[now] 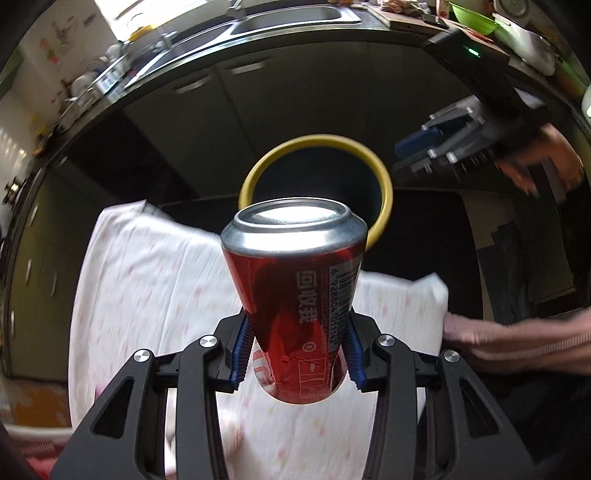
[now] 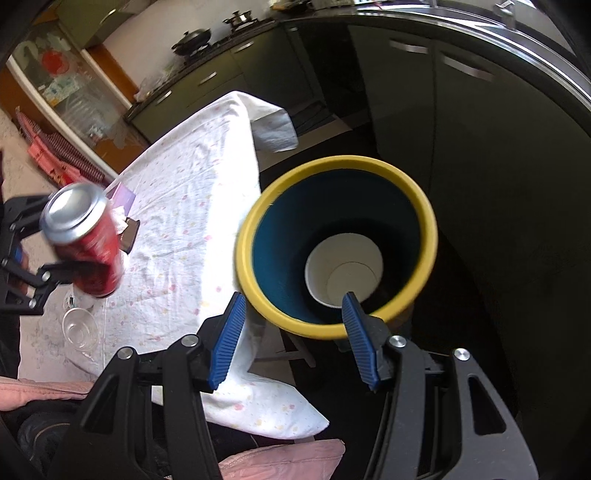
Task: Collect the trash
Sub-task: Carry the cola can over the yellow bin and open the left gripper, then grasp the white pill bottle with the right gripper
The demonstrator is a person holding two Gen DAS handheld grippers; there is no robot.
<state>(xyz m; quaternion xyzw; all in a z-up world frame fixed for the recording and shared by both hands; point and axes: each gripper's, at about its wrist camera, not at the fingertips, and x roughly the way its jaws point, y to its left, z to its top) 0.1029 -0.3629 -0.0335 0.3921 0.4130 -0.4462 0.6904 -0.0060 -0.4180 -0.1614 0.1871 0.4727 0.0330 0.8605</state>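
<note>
White cloth with faint pink and yellow flecks (image 1: 155, 295) covers the counter under the left claw (image 1: 297, 350). Its blue ribbed pads press both sides of a red drink can (image 1: 291, 295), which is held clear of the cloth with its silver end pointing away from the camera. Beyond the can stands a bin with a yellow rim and a dark teal inside (image 1: 384, 206), just off the far edge of the cloth. Dark cabinet doors fill the background, with a steel sink (image 1: 291, 18) on the long worktop above them. At right the right claw (image 1: 417, 151) shows blurred, and a sleeve (image 1: 517, 343) lies at the cloth's right edge.

From the right wrist, the right claw (image 2: 293, 325) stands apart with nothing pressed between its pads; the bin (image 2: 258, 221) sits just ahead, its near rim in the gap. A white paper cup (image 2: 343, 273) lies at the bin's bottom. The cloth (image 2: 192, 206) hangs over the counter's edge beside the bin, and dark floor lies open to the right. At left the left claw (image 2: 37, 273) holds the can (image 2: 88, 243) tilted above the cloth, near a clear glass (image 2: 79, 328).
</note>
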